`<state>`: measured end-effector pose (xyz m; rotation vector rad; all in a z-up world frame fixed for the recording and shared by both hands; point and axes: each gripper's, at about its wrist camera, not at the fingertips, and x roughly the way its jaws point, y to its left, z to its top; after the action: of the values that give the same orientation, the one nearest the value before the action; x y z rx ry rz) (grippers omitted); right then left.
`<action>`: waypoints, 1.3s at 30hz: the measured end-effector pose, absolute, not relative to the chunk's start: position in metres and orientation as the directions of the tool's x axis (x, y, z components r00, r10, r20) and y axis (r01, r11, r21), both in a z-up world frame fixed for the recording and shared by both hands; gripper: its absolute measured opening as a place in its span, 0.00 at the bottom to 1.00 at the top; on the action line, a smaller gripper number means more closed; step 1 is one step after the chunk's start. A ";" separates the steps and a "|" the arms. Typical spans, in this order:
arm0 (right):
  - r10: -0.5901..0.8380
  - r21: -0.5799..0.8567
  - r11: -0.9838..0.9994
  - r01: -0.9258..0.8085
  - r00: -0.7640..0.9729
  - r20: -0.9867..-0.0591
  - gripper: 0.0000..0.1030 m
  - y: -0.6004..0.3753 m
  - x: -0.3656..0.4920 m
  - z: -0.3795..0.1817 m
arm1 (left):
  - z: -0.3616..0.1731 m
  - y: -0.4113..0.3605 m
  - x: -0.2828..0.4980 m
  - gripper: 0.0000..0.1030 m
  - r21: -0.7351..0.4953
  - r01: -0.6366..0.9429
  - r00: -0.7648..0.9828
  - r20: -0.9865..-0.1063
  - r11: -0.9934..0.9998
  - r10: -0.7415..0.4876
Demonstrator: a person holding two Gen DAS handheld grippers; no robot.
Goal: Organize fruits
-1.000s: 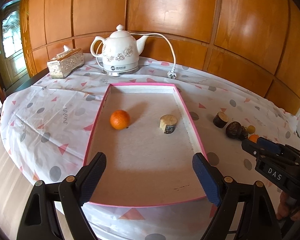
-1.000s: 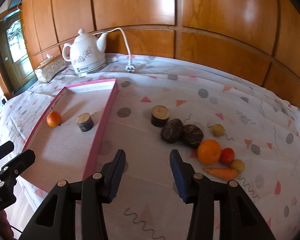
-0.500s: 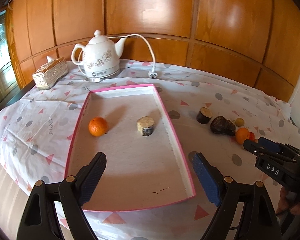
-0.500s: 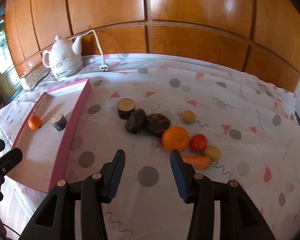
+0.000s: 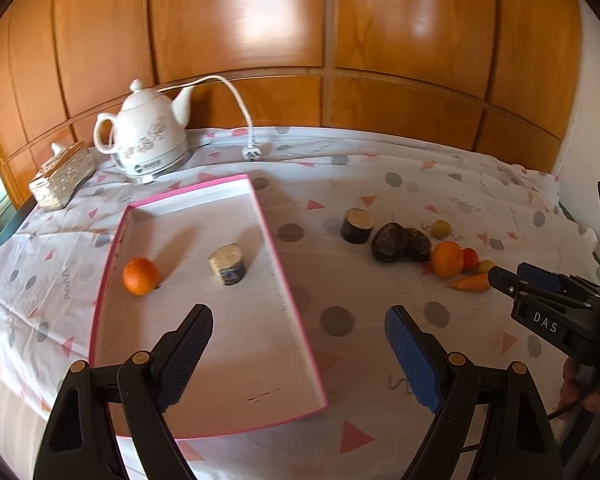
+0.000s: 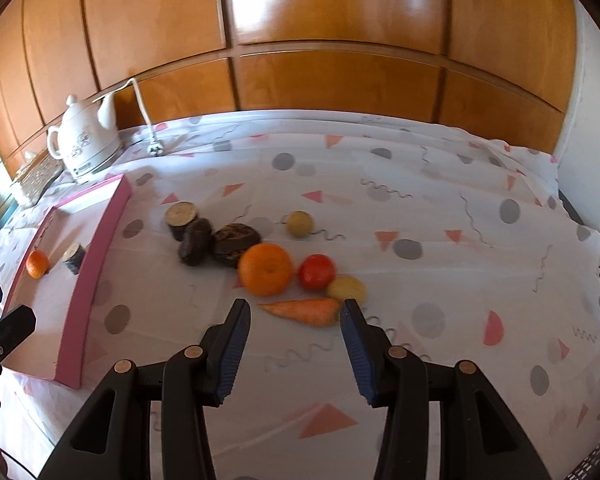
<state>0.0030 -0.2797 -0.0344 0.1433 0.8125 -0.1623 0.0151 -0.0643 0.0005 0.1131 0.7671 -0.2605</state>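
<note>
A pink-rimmed tray holds an orange and a small wooden stump. My left gripper is open above the tray's near right rim, with nothing between its fingers. To the right on the cloth lie a larger orange, a red tomato, a carrot, two yellowish small fruits, two dark lumps and another stump. My right gripper is open, its tips just short of the carrot and not touching it.
A white kettle with a cord and plug, and a woven tissue box, stand at the back left by the wooden wall. The patterned cloth stretches bare to the right of the fruit. The table's edge drops off at the near left.
Both grippers have moved to the right. The fruit pile has come close in front of the right gripper, and the tray's right rim now lies between the left fingers. Neither jaw opening has changed.
</note>
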 end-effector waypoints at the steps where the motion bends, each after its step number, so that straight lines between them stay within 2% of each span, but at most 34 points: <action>1: -0.094 0.067 0.976 0.209 0.675 -0.731 0.46 -0.284 0.002 -0.035 | 0.001 -0.068 0.015 0.86 0.010 0.282 0.688 -0.698 0.959 -0.195; 16: -0.160 0.097 0.935 0.340 0.652 -0.741 0.46 -0.338 -0.017 -0.045 | -0.008 -0.113 0.027 0.85 0.031 0.384 0.639 -0.730 0.923 -0.241; 24: -0.180 0.103 0.919 0.381 0.637 -0.749 0.46 -0.355 -0.023 -0.050 | -0.012 -0.132 0.044 0.78 -0.007 0.427 0.592 -0.754 0.904 -0.285; 27: -0.183 0.103 0.916 0.387 0.632 -0.753 0.46 -0.359 -0.024 -0.052 | -0.016 -0.136 0.054 0.68 -0.044 0.441 0.558 -0.769 0.896 -0.312; 29: -0.185 0.103 0.914 0.393 0.629 -0.755 0.46 -0.362 -0.025 -0.053 | -0.019 -0.139 0.064 0.51 -0.075 0.450 0.523 -0.786 0.890 -0.330; 31: -0.187 0.106 0.911 0.399 0.627 -0.756 0.46 -0.365 -0.026 -0.054 | -0.024 -0.141 0.075 0.43 -0.109 0.446 0.487 -0.803 0.888 -0.343; 39: -0.221 0.091 0.896 0.435 0.613 -0.759 0.46 -0.379 -0.028 -0.059 | -0.036 -0.153 0.104 0.41 -0.149 0.408 0.451 -0.825 0.901 -0.341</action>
<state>-0.0282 -0.3787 -0.0592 0.2789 0.8300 -0.3841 0.1037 -0.1532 -0.0355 0.0746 1.0017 -0.4634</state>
